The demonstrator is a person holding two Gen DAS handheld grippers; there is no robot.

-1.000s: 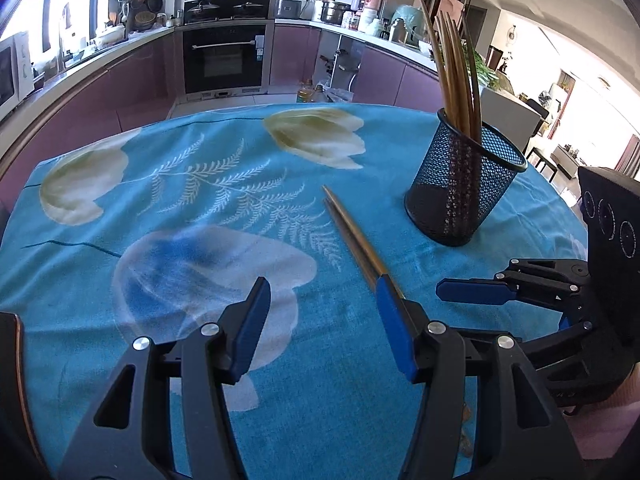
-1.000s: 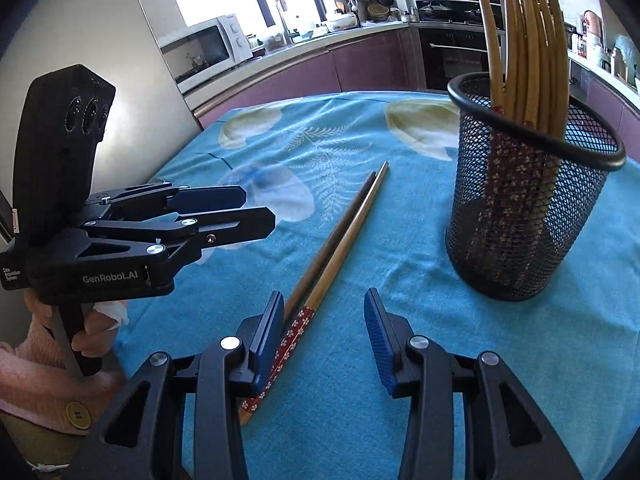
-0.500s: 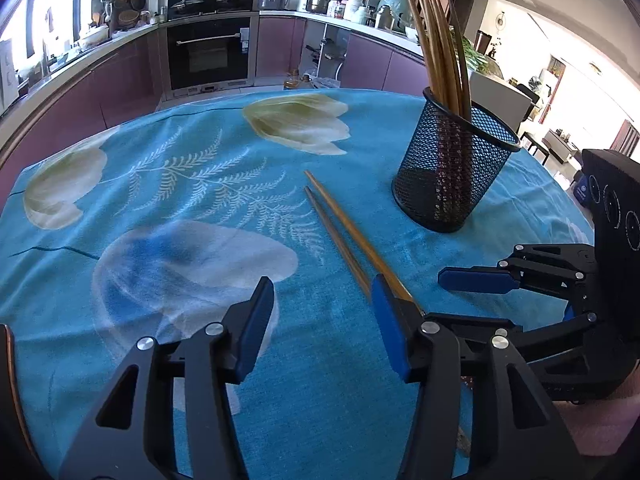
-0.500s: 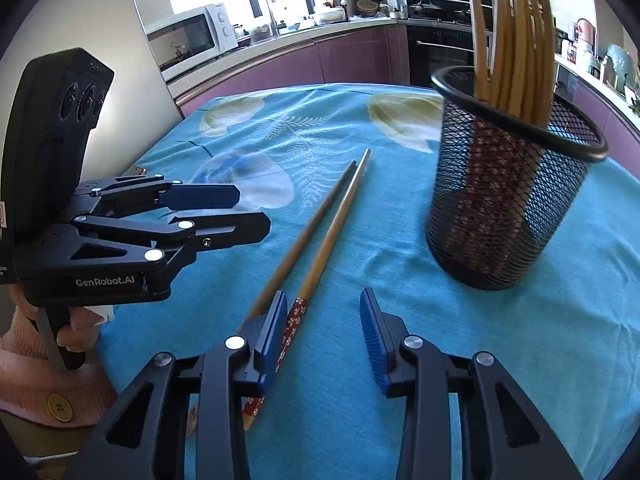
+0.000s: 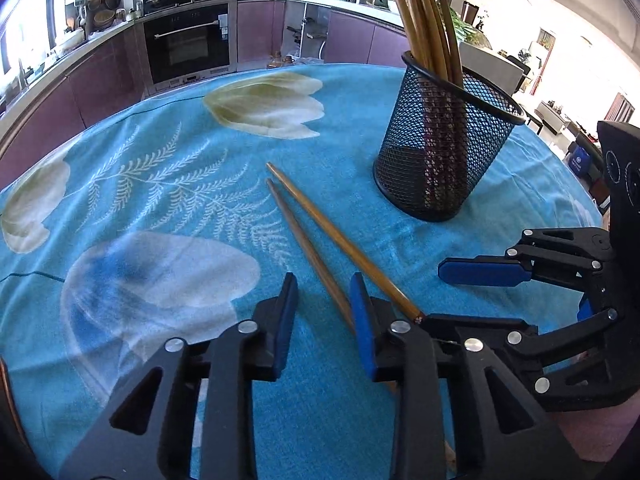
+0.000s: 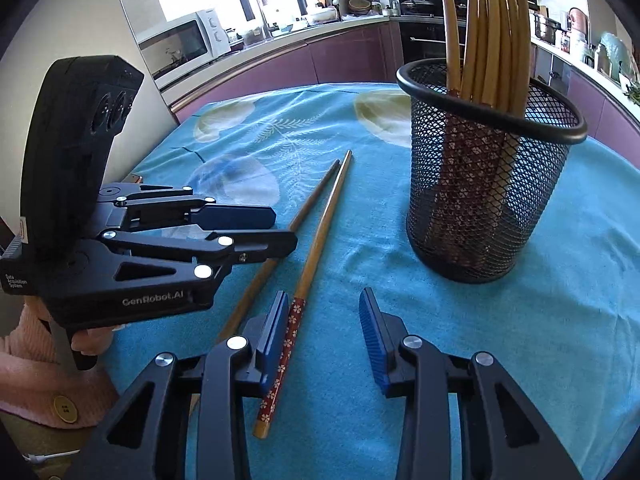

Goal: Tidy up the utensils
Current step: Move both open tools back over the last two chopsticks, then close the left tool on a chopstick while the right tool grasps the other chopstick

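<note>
Right wrist – chopstick [image 6: 316, 256] floral end, perhaps untouched

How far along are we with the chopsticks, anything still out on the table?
Mostly done: a bundle of chopsticks already stands in the black mesh holder. Nothing is in hand; the left gripper and right gripper are both open. Left to do: the two loose chopsticks lying side by side on the blue tablecloth.

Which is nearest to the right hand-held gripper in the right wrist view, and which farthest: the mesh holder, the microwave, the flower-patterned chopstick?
From the right hand-held gripper:
1. Flower-patterned chopstick, beside its left finger.
2. Mesh holder, ahead on the right, standing on the tablecloth.
3. Microwave, on the far counter, left.
</note>
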